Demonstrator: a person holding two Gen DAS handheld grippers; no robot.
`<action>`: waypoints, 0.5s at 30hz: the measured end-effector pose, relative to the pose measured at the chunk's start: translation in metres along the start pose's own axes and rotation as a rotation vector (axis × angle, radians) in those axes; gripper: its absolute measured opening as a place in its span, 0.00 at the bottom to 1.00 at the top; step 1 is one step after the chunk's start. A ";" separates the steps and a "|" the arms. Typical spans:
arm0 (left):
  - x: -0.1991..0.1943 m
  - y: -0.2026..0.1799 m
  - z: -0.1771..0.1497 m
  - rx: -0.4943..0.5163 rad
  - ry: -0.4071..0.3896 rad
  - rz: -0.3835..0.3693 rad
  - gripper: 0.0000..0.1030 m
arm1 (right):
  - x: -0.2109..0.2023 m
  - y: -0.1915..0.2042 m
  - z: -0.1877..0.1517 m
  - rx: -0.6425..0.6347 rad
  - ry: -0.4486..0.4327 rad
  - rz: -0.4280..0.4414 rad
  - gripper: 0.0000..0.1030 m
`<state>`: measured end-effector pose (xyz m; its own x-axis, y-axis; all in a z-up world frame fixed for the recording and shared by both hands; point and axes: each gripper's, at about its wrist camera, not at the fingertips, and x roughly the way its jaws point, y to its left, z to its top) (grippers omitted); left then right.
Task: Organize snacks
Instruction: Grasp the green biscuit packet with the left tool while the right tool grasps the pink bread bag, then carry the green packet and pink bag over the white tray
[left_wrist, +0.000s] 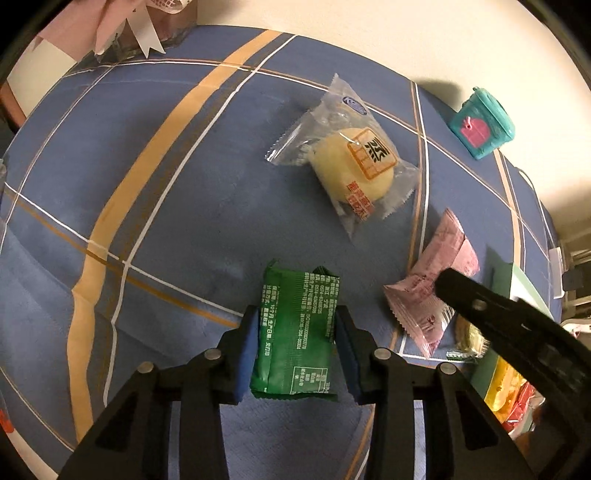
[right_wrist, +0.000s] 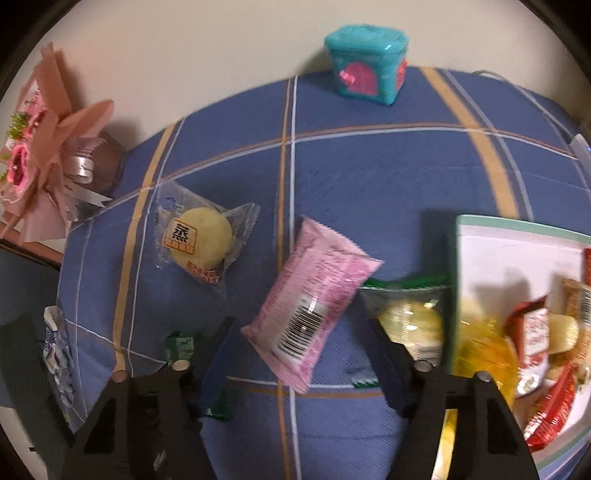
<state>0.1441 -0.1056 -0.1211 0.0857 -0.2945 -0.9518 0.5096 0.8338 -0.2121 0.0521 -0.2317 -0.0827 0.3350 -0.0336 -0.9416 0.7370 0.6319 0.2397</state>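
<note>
Lying gripped at six o'clock in the left wrist view, green snack packet (left_wrist: 295, 328), blue pads (left_wrist: 246, 354) of the left gripper (left_wrist: 295, 350) pressing both its long edges. Lying at one o'clock from it, clear-wrapped yellow bun (left_wrist: 351, 166); at three o'clock, pink packet (left_wrist: 432, 295), touched by a black finger of the right gripper (right_wrist: 299, 354). Hanging over that pink packet (right_wrist: 310, 302) in the blurred right wrist view, right gripper jaws standing apart, pads not pressing it. Sitting at three o'clock there, white tray with a pale green rim (right_wrist: 517, 225), holding red and yellow snacks. Standing at twelve o'clock on the blue checked cloth (right_wrist: 369, 177), teal box (right_wrist: 369, 66); resting at nine o'clock, pink bouquet (right_wrist: 40, 155)
</note>
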 end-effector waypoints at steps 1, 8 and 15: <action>0.000 0.002 0.000 -0.002 0.001 -0.004 0.41 | 0.004 0.001 0.001 0.001 0.007 -0.004 0.58; 0.005 0.003 -0.004 0.017 0.021 0.029 0.42 | 0.030 0.008 0.008 -0.003 0.059 -0.043 0.53; 0.006 0.002 -0.005 0.007 0.016 0.030 0.41 | 0.032 0.008 0.002 -0.028 0.043 -0.049 0.40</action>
<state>0.1416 -0.1037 -0.1278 0.0879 -0.2617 -0.9611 0.5127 0.8392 -0.1816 0.0697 -0.2287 -0.1103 0.2729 -0.0328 -0.9615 0.7351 0.6518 0.1864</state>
